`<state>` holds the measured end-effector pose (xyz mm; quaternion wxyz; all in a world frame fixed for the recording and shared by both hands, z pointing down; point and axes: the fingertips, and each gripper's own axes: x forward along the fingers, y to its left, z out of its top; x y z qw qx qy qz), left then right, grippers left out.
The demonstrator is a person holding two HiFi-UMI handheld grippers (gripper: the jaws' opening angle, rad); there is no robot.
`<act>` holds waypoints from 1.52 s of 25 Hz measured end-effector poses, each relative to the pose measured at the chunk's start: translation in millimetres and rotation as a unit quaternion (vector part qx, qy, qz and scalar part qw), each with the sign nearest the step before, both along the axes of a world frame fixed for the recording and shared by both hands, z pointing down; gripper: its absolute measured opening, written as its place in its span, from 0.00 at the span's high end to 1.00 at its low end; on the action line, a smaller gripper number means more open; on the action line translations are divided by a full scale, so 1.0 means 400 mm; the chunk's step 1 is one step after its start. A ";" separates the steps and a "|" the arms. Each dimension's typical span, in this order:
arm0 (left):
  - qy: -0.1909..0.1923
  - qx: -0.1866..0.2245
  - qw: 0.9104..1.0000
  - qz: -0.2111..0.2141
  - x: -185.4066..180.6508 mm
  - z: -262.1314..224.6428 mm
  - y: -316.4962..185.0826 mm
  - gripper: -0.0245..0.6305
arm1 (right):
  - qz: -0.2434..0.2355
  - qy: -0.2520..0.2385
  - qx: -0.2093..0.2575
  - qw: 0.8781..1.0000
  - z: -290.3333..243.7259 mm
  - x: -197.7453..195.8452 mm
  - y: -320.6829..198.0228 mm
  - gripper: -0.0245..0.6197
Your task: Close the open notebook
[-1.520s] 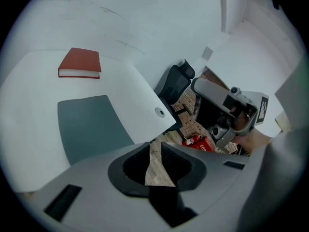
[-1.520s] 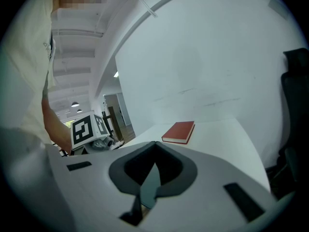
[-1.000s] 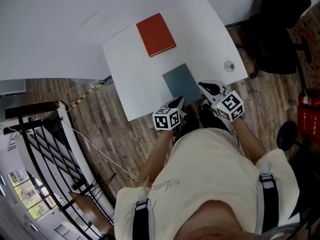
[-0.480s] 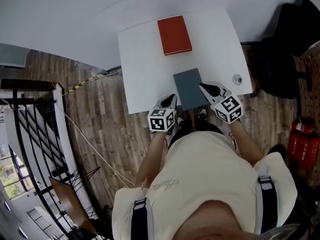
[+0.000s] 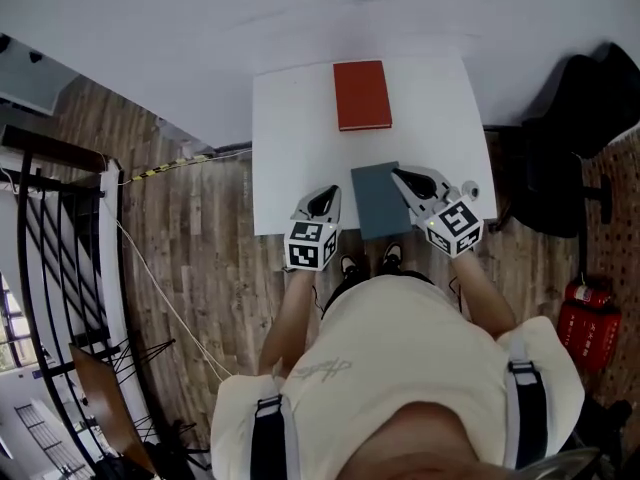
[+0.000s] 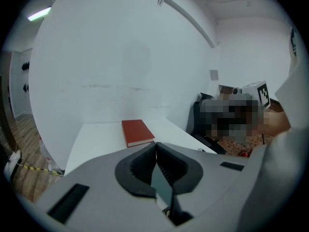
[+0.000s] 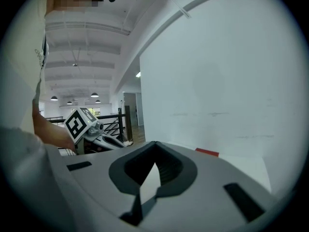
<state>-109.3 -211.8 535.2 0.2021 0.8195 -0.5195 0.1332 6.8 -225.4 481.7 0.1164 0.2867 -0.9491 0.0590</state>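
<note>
The slate-grey flat rectangular notebook (image 5: 378,200) lies near the front of the white rectangular table (image 5: 290,128), its near edge at or just past the table's front edge; I cannot tell which. It shows one plain cover and no spread pages, so it reads as closed already. The same goes for the red hardcover book (image 5: 362,95), which lies shut at the far edge against the wall, well apart from the grey one. With nothing lying open in these views, my judgement is that the closing itself is either finished or not under way. The next move would call for no more than a check that the grey cover lies flat, or drawing both tools back clear of it. The left gripper (image 5: 327,197) sits just beside the notebook's left edge, over the front of the table. Its own view shows its fingertips brought together with nothing held, only a grey-blue sliver showing through the gap lower down. The right gripper (image 5: 401,177) reaches in at the notebook's upper right corner, whether touching it or just above I cannot tell, and its fingertips likewise meet on nothing, white table showing below them. There is bare table to the left of both books and between them, so there is room to slide or press. The wall bounds the far side, a black office chair (image 5: 580,108) stands off the right edge, and the person stands tight against the front edge above the wood plank floor (image 5: 190,238)
</note>
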 end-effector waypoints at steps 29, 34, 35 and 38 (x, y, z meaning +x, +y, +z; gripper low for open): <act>-0.032 0.218 0.973 -0.062 -0.131 -0.471 -0.094 0.93 | -0.003 -0.016 0.138 0.990 -0.318 0.009 -0.074 0.95; -0.039 0.236 0.969 -0.070 -0.129 -0.473 -0.073 0.93 | 0.011 -0.025 0.143 0.989 -0.328 0.014 -0.061 0.95; -0.039 0.233 0.969 -0.069 -0.130 -0.466 -0.070 0.93 | 0.011 -0.025 0.141 0.990 -0.324 0.014 -0.058 0.95; -0.031 0.223 0.972 -0.071 -0.133 -0.447 -0.068 0.93 | 0.008 -0.017 0.128 0.992 -0.302 0.014 -0.051 0.95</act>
